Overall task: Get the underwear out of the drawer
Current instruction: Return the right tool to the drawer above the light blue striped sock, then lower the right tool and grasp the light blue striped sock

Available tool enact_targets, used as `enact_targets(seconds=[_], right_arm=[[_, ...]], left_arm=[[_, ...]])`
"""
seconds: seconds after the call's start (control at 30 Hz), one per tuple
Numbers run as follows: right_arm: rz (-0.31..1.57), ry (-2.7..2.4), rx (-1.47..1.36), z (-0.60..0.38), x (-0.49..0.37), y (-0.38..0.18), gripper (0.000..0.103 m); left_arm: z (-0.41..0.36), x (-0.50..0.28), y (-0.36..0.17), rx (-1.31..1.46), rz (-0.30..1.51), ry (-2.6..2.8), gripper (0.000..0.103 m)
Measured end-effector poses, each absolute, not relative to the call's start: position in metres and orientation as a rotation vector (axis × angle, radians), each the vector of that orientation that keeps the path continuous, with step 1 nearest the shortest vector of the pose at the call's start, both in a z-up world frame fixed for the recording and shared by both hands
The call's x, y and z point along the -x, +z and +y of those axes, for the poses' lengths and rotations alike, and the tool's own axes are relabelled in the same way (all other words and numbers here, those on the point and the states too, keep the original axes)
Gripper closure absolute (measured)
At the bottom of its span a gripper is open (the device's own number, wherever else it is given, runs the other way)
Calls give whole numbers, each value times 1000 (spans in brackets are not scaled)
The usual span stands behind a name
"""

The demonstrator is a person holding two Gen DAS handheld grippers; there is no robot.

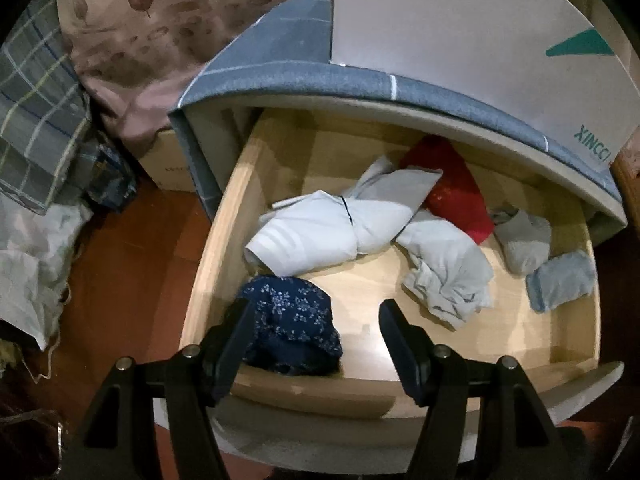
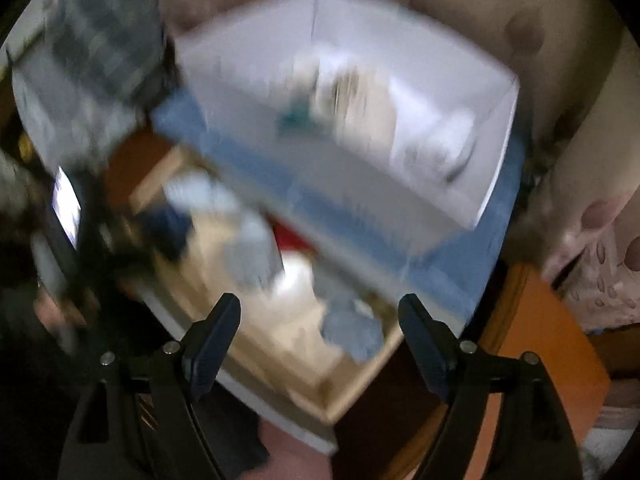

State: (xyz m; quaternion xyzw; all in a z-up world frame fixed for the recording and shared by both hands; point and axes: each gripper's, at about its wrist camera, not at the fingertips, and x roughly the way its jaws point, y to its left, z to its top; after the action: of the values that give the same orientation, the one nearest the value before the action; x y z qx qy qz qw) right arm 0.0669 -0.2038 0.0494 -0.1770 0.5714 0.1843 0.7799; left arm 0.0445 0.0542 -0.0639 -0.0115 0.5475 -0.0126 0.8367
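Note:
The wooden drawer (image 1: 216,240) stands pulled out. Clothes lie loose in it: navy floral underwear (image 1: 292,320) at the near left corner, a rolled white garment (image 1: 320,228), a crumpled pale one (image 1: 448,272), a red piece (image 1: 452,188) at the back, and grey and blue socks (image 1: 524,240) on the right. My left gripper (image 1: 316,320) hangs open above the near edge, its left finger beside the navy underwear, holding nothing. The right wrist view is blurred. There my right gripper (image 2: 320,302) is open and empty above the drawer (image 2: 304,360), over a blue-grey cloth (image 2: 352,328).
A blue-grey checked cloth (image 1: 300,68) covers the cabinet top, and a white box (image 1: 460,40) stands on it. Floral bedding (image 1: 140,40) and a plaid cloth (image 1: 40,100) hang at the left over a cardboard box (image 1: 168,160). A white cloth (image 1: 32,260) lies on the reddish floor (image 1: 120,280).

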Motion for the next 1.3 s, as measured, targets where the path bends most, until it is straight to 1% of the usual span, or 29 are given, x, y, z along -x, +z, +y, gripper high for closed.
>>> enact_targets(seconds=[0.1,0.23,0.5,0.57,0.7,0.8,0.83,0.9,1.03,1.17,1.3], right_arm=[[1318,387,469,-207,-62,4,25],[1340,359,641,-208,-69,-48,25],[1347,440,927,-196,-78,-107,25],[1338,469,977,-194,-74,-114,22],[1298,498,1096,-193,-59,-122,20],[1299,497,1139,-190,-54,-128,21],[1303,500,1148,-190,-50,-131,19],[1272,481,1194,-189,-45,-136,19],[1273,467,1185,-189,-45,-133,19],[1335,476,1110,-183,-48,-133,24],[1366,447,1072,-189,-56,-139,26]], left_arm=[[60,-46,-63,23,1180,-34,37],[67,-43,-61,-38,1177,-4,37],[93,-39,-62,-30,1210,46,37],[96,-40,-61,-38,1210,49,37],[101,-42,-62,-55,1211,73,37],[104,-44,-62,-51,1215,79,37],[104,-44,-61,-48,1215,80,37],[105,-45,-61,-49,1214,79,37],[104,-47,-61,-63,1209,89,37],[107,-48,-61,-61,1204,94,37],[109,-49,-64,-56,1216,91,37]])
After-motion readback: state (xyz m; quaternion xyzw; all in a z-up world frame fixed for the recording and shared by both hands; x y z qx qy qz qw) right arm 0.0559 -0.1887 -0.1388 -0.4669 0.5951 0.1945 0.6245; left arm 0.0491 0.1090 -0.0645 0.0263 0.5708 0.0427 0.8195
